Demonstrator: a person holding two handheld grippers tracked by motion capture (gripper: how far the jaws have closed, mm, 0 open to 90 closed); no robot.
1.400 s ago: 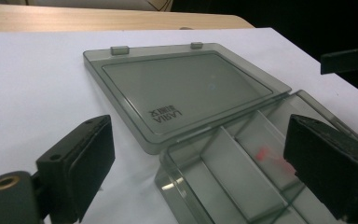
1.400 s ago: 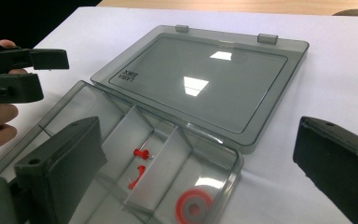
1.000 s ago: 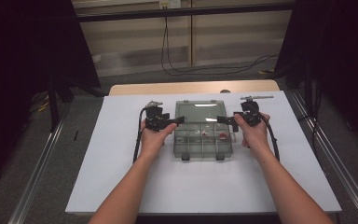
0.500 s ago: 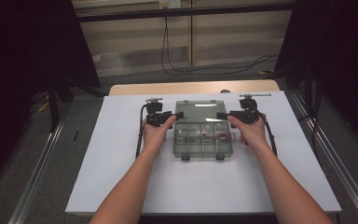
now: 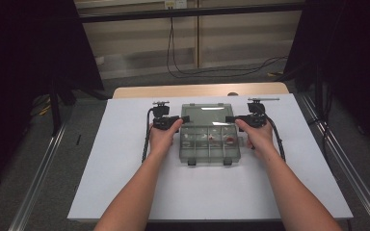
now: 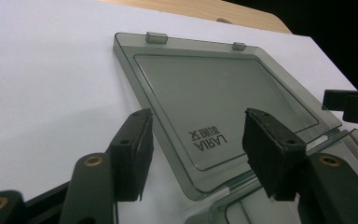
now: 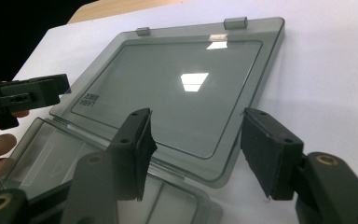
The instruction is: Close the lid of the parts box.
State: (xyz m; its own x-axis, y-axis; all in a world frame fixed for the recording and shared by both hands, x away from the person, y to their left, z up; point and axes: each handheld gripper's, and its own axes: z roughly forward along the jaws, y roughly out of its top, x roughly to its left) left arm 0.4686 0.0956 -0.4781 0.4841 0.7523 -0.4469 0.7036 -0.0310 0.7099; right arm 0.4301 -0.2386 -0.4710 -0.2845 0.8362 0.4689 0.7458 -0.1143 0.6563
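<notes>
Change since a second ago: both hands are sitting a little farther back on the table, level with the hinge of the box, and the lid is lying fully open.
Organiser box (image 5: 210,144): a smoky clear plastic case is resting in the middle of the white table cover (image 5: 125,183), its divided base nearer the person.
Lid (image 5: 208,114): it is lying flat on the cover beyond the base, with two small latch tabs along its far edge and printed lettering near one corner.
Contents: small reddish items are sitting in the rear compartments; they are too small to identify.
Left gripper (image 6: 196,151): its jaws are standing apart, holding nothing, straddling the near left corner of the lid.
Right gripper (image 7: 196,149): its jaws are likewise spread and empty, straddling the lid's near right corner.
Left hand (image 5: 163,137): it is resting just beside the left side of the box.
Right hand (image 5: 258,136): it is resting just beside the right side.
</notes>
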